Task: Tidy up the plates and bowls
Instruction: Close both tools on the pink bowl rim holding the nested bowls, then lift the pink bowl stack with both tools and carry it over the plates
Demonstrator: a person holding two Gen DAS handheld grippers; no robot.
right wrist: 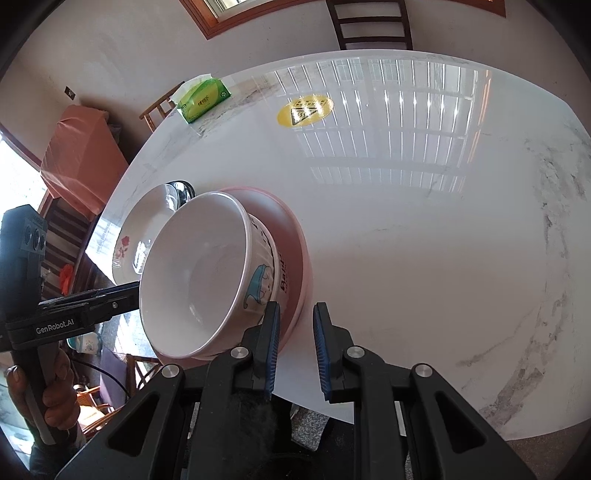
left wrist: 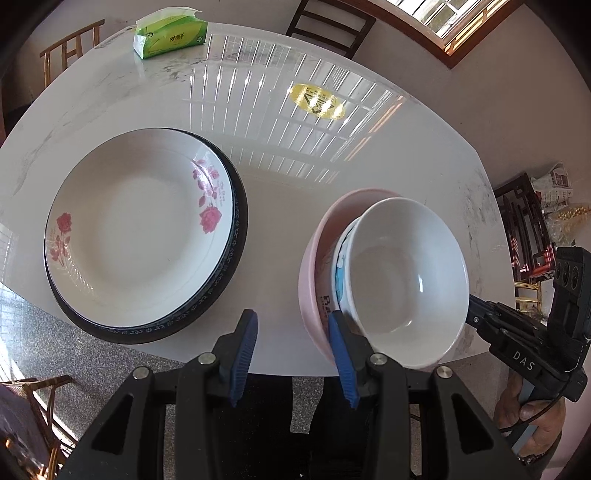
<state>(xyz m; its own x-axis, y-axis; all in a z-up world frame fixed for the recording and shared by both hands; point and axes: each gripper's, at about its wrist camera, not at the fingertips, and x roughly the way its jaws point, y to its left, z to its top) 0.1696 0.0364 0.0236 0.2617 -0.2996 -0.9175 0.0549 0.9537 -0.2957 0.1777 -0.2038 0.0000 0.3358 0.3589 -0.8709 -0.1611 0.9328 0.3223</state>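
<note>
A white bowl (left wrist: pixel 399 266) with a blue cartoon on its side (right wrist: pixel 192 266) leans tilted inside a pink bowl (left wrist: pixel 314 266) (right wrist: pixel 291 236) near the table's front edge. To the left, a white plate with pink roses (left wrist: pixel 144 229) (right wrist: pixel 147 221) lies on a black-rimmed plate (left wrist: pixel 236 236). My left gripper (left wrist: pixel 292 317) is open. Its right pad stands at the pink bowl's near wall and its left pad is well clear. My right gripper (right wrist: pixel 297 306) has a narrow gap with the pink bowl's rim between the pads, and it seems to grip that rim. From the left wrist, the right gripper (left wrist: pixel 474 314) reaches in behind the white bowl.
A green tissue pack (left wrist: pixel 170 37) (right wrist: pixel 203 98) sits at the far side of the glossy white table (left wrist: pixel 295 184), beyond a yellow sticker (left wrist: pixel 317 101). Wooden chairs (left wrist: pixel 328 26) ring the table. A hand (left wrist: pixel 535 417) holds the right gripper's handle.
</note>
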